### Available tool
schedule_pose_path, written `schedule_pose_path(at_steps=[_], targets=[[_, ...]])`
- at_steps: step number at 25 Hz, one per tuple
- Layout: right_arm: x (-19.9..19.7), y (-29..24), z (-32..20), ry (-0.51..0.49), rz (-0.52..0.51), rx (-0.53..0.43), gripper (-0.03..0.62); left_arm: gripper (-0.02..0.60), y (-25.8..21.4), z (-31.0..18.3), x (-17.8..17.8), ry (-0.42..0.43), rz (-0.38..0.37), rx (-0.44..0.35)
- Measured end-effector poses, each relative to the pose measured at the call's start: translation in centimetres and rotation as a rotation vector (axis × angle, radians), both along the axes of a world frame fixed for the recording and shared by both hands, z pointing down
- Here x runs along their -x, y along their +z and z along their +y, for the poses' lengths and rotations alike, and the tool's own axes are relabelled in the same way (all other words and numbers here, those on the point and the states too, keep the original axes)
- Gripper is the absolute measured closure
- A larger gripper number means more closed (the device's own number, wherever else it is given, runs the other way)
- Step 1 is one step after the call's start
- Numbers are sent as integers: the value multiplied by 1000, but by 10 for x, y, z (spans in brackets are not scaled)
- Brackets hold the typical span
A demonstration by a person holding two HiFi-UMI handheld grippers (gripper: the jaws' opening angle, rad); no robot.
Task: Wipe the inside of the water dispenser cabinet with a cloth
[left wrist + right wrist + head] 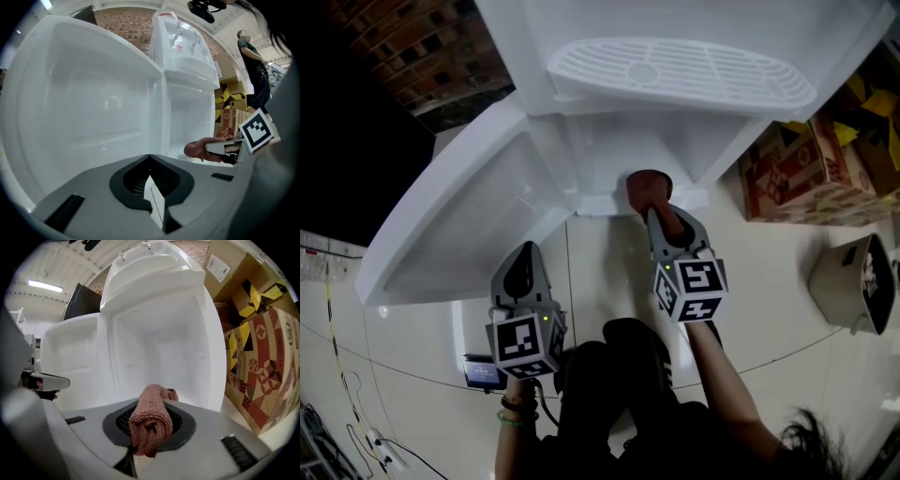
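The white water dispenser's lower cabinet stands open, its door swung out to the left. My right gripper is shut on a folded reddish-brown cloth, held at the front lip of the cabinet floor. In the right gripper view the cloth bulges out between the jaws, facing the bare white cabinet interior. My left gripper hangs lower left, beside the door's inner face, shut with nothing in it. The left gripper view shows the cloth off to its right.
The drip tray juts out above the cabinet. Printed cardboard boxes stand right of the dispenser, and a beige bin sits further right. Cables run over the floor at left. A person stands behind.
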State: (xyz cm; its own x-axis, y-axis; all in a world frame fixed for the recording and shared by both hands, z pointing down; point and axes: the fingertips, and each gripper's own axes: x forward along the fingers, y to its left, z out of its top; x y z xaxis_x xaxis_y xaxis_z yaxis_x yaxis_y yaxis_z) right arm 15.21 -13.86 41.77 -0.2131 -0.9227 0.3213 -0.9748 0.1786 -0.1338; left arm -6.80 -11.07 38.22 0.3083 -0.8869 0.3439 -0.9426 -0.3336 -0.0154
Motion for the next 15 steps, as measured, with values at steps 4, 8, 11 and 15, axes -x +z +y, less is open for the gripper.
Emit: schedule_pose_path(at_steps=[4,8,11,15], targets=[[5,2,16,-10,-1,12,522,578,1,-3,-24,58,-24,-11],[15,-10,29,-34,-21,-15,522,578,2,0,-46,97,-7,-11],[20,-16,32,-19,-46,-23,525,578,3,4,-56,130,-15,-4],[23,-14,34,-40,-10,-14,525,578,4,6,-59,139,-16,0]])
